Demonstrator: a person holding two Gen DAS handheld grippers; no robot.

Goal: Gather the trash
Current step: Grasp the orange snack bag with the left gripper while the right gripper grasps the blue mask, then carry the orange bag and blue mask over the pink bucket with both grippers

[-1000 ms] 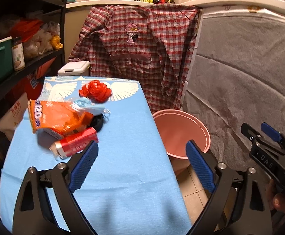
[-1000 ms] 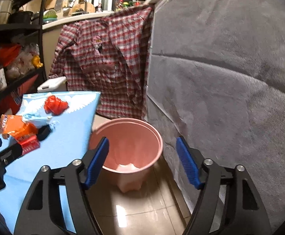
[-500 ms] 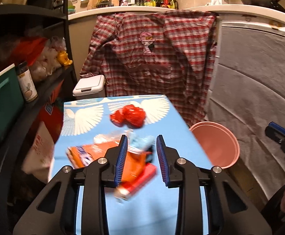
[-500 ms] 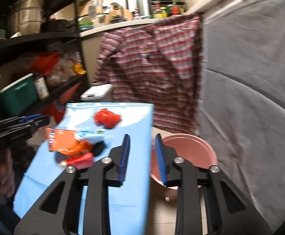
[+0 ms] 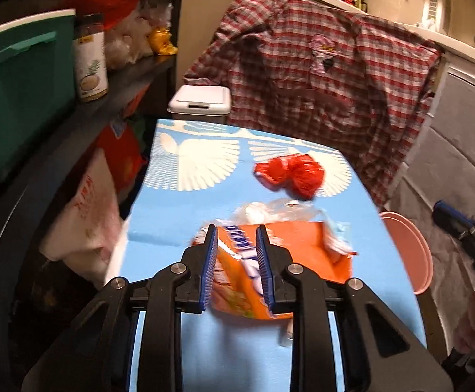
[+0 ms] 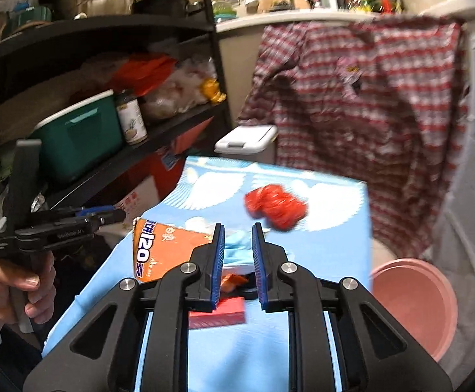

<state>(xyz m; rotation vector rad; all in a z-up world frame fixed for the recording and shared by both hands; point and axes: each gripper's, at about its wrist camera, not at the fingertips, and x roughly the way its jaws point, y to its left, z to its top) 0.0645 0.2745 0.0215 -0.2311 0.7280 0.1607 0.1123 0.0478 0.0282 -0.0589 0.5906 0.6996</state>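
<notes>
Both sets of fingers stand narrowed with a gap, empty: left gripper (image 5: 236, 263), right gripper (image 6: 238, 263). The orange wrapper (image 5: 283, 261), mid-frame on the counter (image 5: 185, 222), looks light, crinkly and slippery; pinch its free edge.

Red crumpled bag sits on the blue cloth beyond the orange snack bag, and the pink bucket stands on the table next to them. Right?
Not quite. The pink bucket stands on the floor beside the table, below the edge of the blue cloth, not on it; the right wrist view shows this. The rest holds: the red crumpled bag lies on the cloth beyond the orange snack bag.
</notes>
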